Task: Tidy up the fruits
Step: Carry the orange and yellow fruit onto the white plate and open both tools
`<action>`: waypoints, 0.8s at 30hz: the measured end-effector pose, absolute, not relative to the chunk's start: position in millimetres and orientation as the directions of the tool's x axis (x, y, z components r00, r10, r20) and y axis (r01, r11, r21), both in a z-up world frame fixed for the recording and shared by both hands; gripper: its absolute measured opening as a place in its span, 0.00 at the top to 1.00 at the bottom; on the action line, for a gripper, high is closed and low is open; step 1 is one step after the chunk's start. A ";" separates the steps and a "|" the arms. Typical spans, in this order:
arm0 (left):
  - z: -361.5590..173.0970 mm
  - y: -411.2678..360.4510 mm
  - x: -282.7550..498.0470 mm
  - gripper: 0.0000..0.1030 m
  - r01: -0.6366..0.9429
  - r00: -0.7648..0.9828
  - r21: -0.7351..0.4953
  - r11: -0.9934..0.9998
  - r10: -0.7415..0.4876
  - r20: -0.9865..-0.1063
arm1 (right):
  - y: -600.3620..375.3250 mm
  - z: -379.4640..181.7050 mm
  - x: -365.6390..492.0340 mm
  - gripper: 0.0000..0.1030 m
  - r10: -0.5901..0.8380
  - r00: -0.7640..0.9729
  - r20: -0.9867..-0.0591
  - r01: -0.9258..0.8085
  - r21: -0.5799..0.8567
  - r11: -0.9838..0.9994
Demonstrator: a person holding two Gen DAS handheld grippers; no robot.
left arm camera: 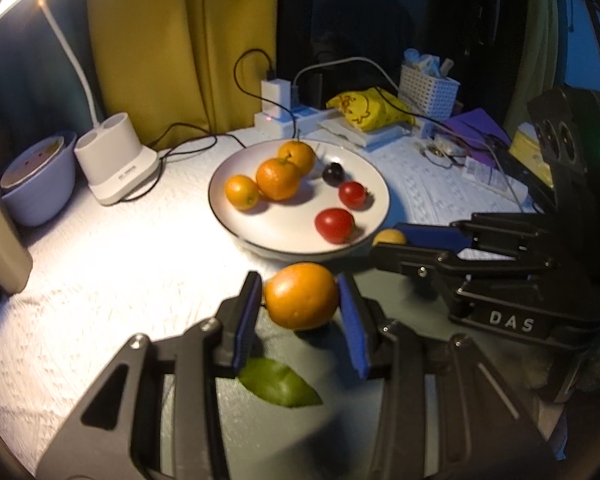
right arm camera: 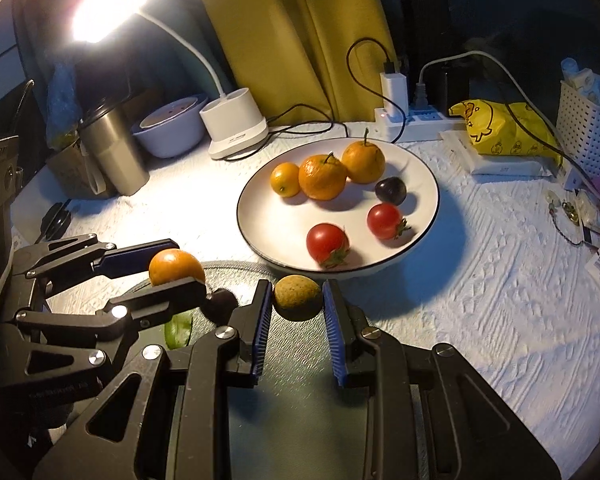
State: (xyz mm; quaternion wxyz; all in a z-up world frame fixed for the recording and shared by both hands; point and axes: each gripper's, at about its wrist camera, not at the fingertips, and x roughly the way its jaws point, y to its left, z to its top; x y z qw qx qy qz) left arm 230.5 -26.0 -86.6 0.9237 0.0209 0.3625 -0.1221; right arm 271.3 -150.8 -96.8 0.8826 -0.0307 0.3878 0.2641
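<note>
A white plate (left arm camera: 260,236) (right arm camera: 260,236) holds three oranges (left arm camera: 279,179), two red tomatoes (left arm camera: 334,225) and a dark cherry (left arm camera: 333,173). My left gripper (left arm camera: 300,300) has its blue pads on both sides of an orange (left arm camera: 301,295) with a green leaf (left arm camera: 278,387), just in front of the plate. In the right wrist view that orange (right arm camera: 176,266) sits between the left fingers. My right gripper (right arm camera: 297,302) has its pads on both sides of a small yellow-brown fruit (right arm camera: 298,296), which also shows in the left wrist view (left arm camera: 390,237). A dark cherry (right arm camera: 220,306) lies between the two grippers.
A white lamp base (left arm camera: 116,160) and lilac bowl (left arm camera: 40,184) stand left of the plate. A steel tumbler (right arm camera: 112,152) stands far left. Power strip with cables (right arm camera: 416,116), yellow bag (right arm camera: 500,128), white basket (right arm camera: 588,132) and small clutter line the back and right.
</note>
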 end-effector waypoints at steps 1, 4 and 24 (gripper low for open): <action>-86.2 -25.5 233.6 0.61 0.241 0.708 -0.049 0.969 -0.210 -0.674 | -151.1 -96.5 273.9 0.73 0.442 0.560 -0.701 -0.490 0.151 0.859; -86.1 -24.7 240.3 0.61 0.240 0.710 -0.050 0.970 -0.210 -0.672 | -151.7 -95.5 281.3 0.73 0.441 0.562 -0.700 -0.489 0.148 0.859; -98.5 -20.3 292.0 0.61 0.230 0.694 -0.084 0.970 -0.224 -0.685 | -161.2 -102.8 326.8 0.73 0.408 0.590 -0.696 -0.435 0.152 0.887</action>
